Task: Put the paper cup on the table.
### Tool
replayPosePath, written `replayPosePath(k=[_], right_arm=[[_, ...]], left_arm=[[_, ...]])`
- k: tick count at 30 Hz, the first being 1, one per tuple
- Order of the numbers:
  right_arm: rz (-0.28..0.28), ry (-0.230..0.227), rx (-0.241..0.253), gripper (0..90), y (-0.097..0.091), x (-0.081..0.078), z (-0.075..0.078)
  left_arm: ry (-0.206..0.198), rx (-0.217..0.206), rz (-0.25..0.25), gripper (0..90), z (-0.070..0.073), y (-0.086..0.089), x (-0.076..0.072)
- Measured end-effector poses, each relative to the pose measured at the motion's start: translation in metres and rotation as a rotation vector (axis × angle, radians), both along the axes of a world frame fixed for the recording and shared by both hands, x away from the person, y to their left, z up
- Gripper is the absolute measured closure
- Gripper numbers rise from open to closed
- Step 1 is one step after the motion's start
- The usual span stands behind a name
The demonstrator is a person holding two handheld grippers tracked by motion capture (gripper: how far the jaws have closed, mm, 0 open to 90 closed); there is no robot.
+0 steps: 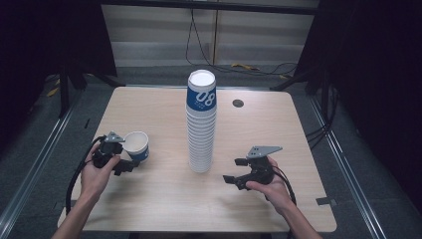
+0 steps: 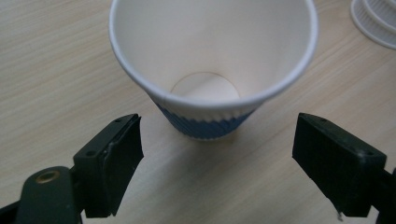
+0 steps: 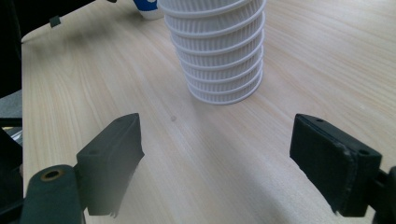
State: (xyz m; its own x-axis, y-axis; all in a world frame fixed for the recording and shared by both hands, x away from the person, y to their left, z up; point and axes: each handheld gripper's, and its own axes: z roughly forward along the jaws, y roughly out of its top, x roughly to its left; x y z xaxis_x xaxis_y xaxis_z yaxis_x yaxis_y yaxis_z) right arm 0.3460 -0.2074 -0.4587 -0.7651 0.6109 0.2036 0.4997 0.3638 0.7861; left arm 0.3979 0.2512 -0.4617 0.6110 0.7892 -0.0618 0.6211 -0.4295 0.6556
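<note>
A tall stack of upside-down white ribbed paper cups (image 1: 201,124) stands mid-table, its top cup banded blue with "08". A single upright cup (image 1: 137,145), white inside with a blue lower band, sits at the left. My left gripper (image 1: 130,155) is open right beside it. In the left gripper view the cup (image 2: 210,46) stands just beyond the spread jaws of this gripper (image 2: 217,154), untouched. My right gripper (image 1: 233,170) is open and empty, to the right of the stack's base. In the right gripper view the stack (image 3: 219,51) rises ahead of this open gripper (image 3: 217,158).
The light wooden table (image 1: 164,199) has a round cable hole (image 1: 238,103) behind the stack and a piece of dark tape (image 1: 323,201) at its right edge. Cables lie on the floor beyond the far edge. Dark curtains flank both sides.
</note>
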Motion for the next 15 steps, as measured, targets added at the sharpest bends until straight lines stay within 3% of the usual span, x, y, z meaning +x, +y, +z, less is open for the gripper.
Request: replayPosePath(k=[4,8,15], right_arm=[[-0.017,-0.009,0.003,17.1,-0.002,0.0,0.0],[-0.022,-0.01,0.0,17.1,-0.002,0.0,0.0],[-0.041,-0.027,-0.006,17.1,-0.003,-0.002,0.001]], left_arm=[[-0.022,-0.046,-0.035,16.0,-0.001,0.0,-0.016],[-0.076,-0.089,-0.029,16.0,0.0,-0.007,-0.03],[-0.094,-0.207,-0.054,16.0,0.001,-0.024,-0.052]])
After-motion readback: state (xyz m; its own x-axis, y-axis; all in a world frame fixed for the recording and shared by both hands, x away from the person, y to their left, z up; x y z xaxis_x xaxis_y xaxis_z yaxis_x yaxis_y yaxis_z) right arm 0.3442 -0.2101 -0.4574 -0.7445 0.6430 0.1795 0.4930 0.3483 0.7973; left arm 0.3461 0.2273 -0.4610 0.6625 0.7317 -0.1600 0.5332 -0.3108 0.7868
